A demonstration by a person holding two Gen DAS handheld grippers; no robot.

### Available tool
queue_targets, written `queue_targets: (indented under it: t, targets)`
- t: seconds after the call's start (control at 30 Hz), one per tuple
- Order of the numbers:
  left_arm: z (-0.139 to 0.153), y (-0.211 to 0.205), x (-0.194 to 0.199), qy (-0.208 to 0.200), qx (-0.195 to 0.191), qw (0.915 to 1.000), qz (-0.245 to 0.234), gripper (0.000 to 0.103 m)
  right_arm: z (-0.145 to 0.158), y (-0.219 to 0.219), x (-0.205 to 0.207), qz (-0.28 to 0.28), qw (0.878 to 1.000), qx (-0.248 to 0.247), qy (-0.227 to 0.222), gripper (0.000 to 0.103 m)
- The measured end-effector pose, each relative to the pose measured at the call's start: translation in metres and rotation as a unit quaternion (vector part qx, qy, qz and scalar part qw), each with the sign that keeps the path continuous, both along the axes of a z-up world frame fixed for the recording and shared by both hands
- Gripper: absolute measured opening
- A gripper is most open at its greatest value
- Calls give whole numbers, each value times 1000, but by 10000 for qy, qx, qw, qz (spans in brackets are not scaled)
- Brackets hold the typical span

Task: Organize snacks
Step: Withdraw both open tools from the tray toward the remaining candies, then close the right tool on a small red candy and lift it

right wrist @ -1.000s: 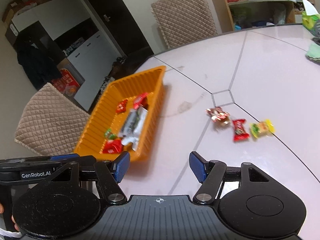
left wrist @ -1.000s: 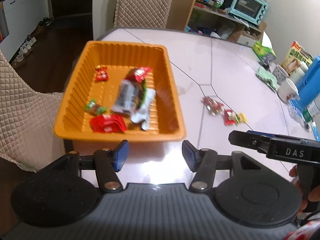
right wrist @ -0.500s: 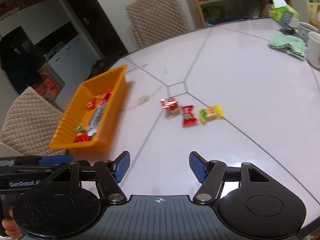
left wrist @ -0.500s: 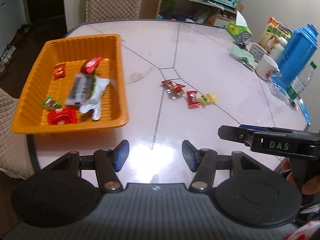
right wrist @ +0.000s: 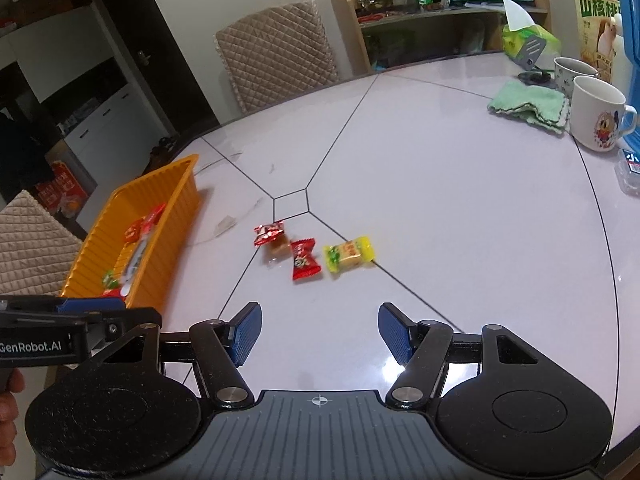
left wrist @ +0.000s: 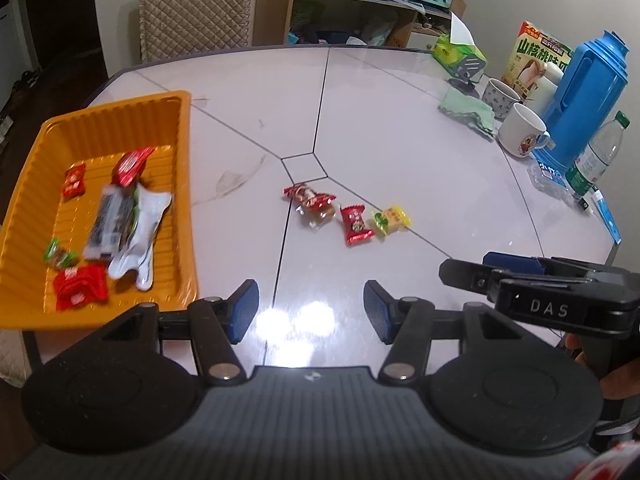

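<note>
Three wrapped snacks lie in a row mid-table: a red-and-clear candy (left wrist: pixel 310 202) (right wrist: pixel 272 236), a red packet (left wrist: pixel 355 224) (right wrist: pixel 303 260) and a yellow candy (left wrist: pixel 392 220) (right wrist: pixel 349 257). An orange tray (left wrist: pixel 180 128) (right wrist: pixel 168 184) at the left holds several snacks, among them a dark-and-white wrapper (left wrist: pixel 120 228). My left gripper (left wrist: pixel 310 312) stands open and empty above the table's near edge, short of the candies. My right gripper (right wrist: pixel 320 330) is open and empty too, just in front of the red packet; the left wrist view has its side at the right (left wrist: pixel 520 272).
Along the right edge stand a blue thermos (left wrist: pixel 588 96), two mugs (left wrist: pixel 520 130) (right wrist: pixel 596 118), a water bottle (left wrist: pixel 600 156), a snack box (left wrist: pixel 536 56), a tissue box (left wrist: pixel 460 54) and a green cloth (left wrist: pixel 466 110) (right wrist: pixel 528 106). Quilted chairs (left wrist: pixel 196 4) (right wrist: pixel 276 52) ring the table.
Both grippers have swung right, away from the orange tray and toward the three loose candies, which now lie ahead of them. The jaws keep the same gap.
</note>
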State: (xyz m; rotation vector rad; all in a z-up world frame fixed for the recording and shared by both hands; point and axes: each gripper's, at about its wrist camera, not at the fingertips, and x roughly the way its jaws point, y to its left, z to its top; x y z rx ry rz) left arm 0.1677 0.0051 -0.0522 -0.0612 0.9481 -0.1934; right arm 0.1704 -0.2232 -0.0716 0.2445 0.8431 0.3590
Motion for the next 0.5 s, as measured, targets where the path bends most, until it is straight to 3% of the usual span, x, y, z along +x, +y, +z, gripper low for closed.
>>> queue_targets:
  t: [0.17, 0.5]
  targets:
    - [-4, -3, 17, -8, 73, 10000, -40, 54, -3, 4, 13, 98, 9998, -120, -147, 64]
    - [-19, 2, 47, 126, 107, 9999, 27, 54, -15, 29, 48, 533, 9979, -288, -233, 40]
